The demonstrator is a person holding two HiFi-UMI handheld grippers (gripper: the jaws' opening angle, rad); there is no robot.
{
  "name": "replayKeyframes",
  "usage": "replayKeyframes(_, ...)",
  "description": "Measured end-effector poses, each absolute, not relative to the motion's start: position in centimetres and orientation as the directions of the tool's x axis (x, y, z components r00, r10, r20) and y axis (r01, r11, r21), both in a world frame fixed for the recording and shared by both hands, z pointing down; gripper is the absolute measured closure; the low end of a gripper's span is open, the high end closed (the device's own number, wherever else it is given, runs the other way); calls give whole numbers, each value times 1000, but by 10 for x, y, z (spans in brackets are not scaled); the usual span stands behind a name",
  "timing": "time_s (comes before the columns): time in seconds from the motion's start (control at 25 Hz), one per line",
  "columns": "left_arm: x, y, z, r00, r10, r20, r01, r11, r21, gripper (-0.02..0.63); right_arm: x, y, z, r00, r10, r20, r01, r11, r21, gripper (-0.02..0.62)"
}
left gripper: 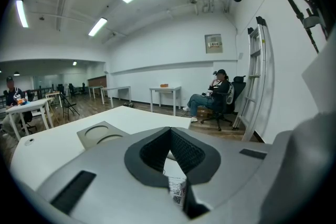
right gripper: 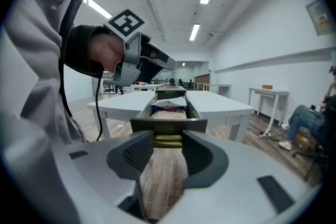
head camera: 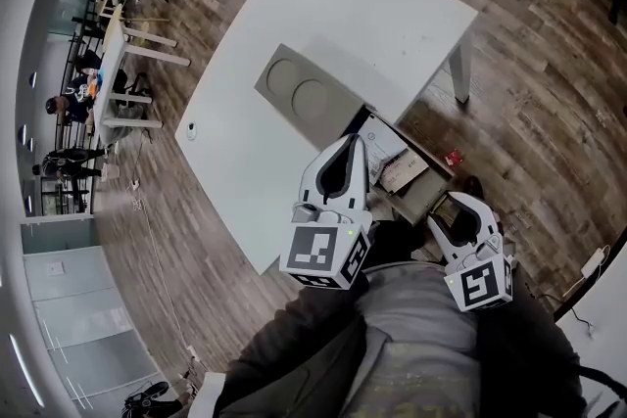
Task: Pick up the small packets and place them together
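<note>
An open drawer (head camera: 419, 199) sticks out from under the white table (head camera: 392, 5) and holds small packets (head camera: 402, 173). My right gripper (head camera: 449, 213) sits at the drawer's front. In the right gripper view the brass drawer handle (right gripper: 168, 140) fills the gap between the pads of the right gripper (right gripper: 168, 147), with packets (right gripper: 169, 108) lying behind the drawer front (right gripper: 168, 124). My left gripper (head camera: 350, 142) hangs over the drawer's far end, its tips together with nothing between them. In the left gripper view the left gripper (left gripper: 170, 131) has a printed packet (left gripper: 177, 186) below it.
A grey tray (head camera: 304, 88) with two round recesses lies on the table, and a small white object (head camera: 192, 127) sits near the left edge. A red scrap (head camera: 453, 158) lies on the wood floor. A seated person (left gripper: 215, 94) and a ladder (left gripper: 257, 76) are by the wall.
</note>
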State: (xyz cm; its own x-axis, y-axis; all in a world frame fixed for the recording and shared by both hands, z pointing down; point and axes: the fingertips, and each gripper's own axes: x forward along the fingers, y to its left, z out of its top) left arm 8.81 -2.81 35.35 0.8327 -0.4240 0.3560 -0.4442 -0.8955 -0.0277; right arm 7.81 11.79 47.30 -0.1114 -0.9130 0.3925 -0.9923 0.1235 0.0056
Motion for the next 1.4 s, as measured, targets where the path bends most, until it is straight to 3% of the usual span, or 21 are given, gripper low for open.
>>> replayKeyframes(0.4, 86, -35, 345, 826, -449, 340, -474, -881, -13, 603, 81, 123, 446, -223, -914, 340, -975, 210, -78, 397)
replayKeyframes(0.84, 63, -55, 276, 795, -572, 200, -591, -806, 44, 603, 89, 52, 348, -327, -897, 296, -924, 369, 98, 397)
replayKeyframes(1.08, 44, -56, 271, 749, -646, 151, -660, -747, 80, 603, 61, 24, 370, -442, -784, 435, -799, 565, 207, 397)
replayKeyframes(1.4, 24, -51, 283, 704, -691, 161, -709, -696, 113, 603, 49, 20, 411, -440, -668, 600, -692, 678, 247, 397)
